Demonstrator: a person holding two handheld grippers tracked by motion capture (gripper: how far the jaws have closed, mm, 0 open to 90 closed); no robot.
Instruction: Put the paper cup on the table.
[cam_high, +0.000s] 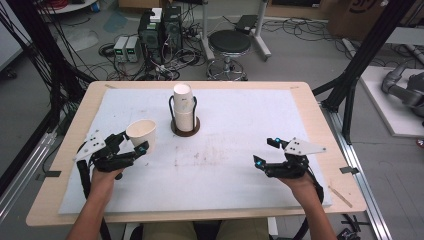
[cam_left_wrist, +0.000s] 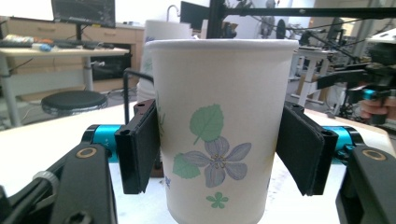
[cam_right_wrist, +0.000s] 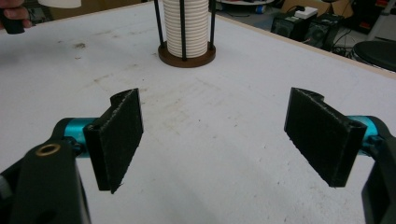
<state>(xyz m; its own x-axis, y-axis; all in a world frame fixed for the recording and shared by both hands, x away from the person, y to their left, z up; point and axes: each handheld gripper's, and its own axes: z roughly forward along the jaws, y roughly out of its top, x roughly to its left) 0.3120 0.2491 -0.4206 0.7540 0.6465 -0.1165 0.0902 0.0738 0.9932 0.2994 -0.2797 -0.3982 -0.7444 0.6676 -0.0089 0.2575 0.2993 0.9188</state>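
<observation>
A white paper cup printed with a purple flower and green leaves stands upright at the table's left side, empty. The left gripper brackets it, pads just beside its walls; contact unclear. The cup holder holds stacked cups. The right gripper gapes wide, empty.

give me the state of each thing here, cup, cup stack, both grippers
paper cup: upright, mouth open, between the left gripper's jaws
cup stack: upright in its wire holder
left gripper: jaws around the cup, contact unclear
right gripper: open, holding nothing
</observation>
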